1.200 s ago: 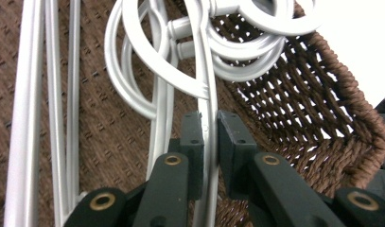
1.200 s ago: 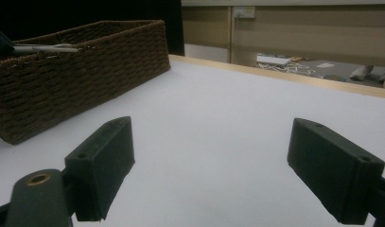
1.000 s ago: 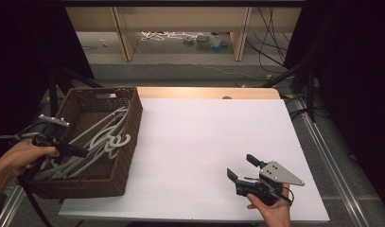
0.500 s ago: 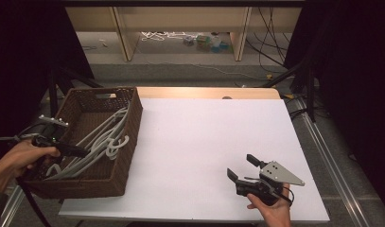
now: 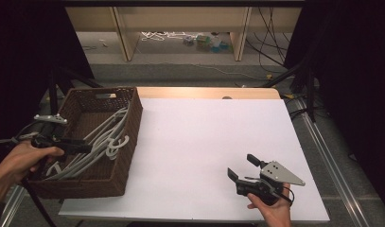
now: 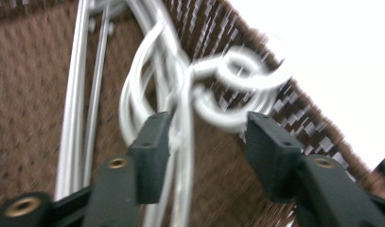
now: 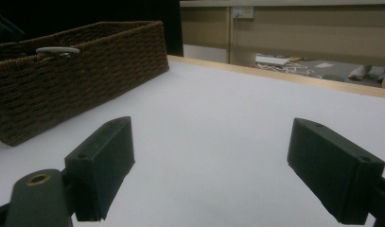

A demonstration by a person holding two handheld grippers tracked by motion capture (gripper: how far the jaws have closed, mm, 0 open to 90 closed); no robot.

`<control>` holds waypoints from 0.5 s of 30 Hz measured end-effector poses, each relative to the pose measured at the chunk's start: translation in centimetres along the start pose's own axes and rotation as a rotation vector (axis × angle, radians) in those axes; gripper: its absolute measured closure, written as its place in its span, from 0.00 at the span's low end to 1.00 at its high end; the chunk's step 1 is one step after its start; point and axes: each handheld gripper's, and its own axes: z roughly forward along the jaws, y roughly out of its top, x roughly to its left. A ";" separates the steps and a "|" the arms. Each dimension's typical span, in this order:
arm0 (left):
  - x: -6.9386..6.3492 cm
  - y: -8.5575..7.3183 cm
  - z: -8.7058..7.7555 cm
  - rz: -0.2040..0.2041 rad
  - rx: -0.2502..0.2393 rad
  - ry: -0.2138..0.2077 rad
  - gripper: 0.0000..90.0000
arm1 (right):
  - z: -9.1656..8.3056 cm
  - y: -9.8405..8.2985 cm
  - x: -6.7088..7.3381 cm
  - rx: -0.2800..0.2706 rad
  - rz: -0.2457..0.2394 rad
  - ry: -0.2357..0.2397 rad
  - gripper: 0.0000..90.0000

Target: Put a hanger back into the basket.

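Hangers (image 6: pixel 180 94) motion-blurred in left gripper view; whether one touches a pad (image 6: pixel 154 142), cannot tell. Basket (image 7: pixel 76 80) cut off by left edge in right gripper view. Items on floor (image 5: pixel 204 41) beyond tabletop too small to identify.

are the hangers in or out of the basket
In. The white hangers lie piled inside the wicker basket; the left gripper, jaws just opening, hovers over them.

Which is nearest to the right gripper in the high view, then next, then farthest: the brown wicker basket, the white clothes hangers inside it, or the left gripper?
From the right gripper:
1. Brown wicker basket, its right wall, left across the white table.
2. White clothes hangers, just inside that wall.
3. Left gripper, over the basket's left half, among the hangers.
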 end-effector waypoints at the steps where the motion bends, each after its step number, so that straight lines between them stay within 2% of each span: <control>1: -0.5 0.1 0.0 -0.010 -0.026 0.006 0.52 | 0.0 0.0 0.0 0.002 0.000 0.001 0.18; 6: -3.2 0.6 0.2 0.010 -0.138 0.016 0.42 | 0.0 0.0 0.1 -0.009 0.008 0.005 0.18; 7: -3.7 0.6 0.4 -0.002 -0.168 0.018 0.39 | 0.0 0.0 0.0 -0.007 0.006 0.011 0.18; 8: -3.9 0.6 0.3 0.012 -0.178 0.022 0.38 | 0.0 0.0 0.0 -0.011 0.005 0.010 0.18; 9: -4.4 0.7 0.5 -0.005 -0.214 0.012 0.37 | 0.0 0.0 0.0 -0.016 0.008 0.014 0.18; 10: -4.8 0.6 0.5 -0.002 -0.244 0.009 0.36 | 0.0 0.0 0.0 -0.020 0.003 0.007 0.18; 13: -5.8 0.6 0.7 -0.001 -0.303 -0.013 0.32 | 0.0 0.0 0.1 -0.018 0.004 0.008 0.18; 15: -6.3 0.6 0.9 -0.008 -0.328 -0.005 0.29 | 0.1 0.0 0.1 -0.021 0.006 0.014 0.18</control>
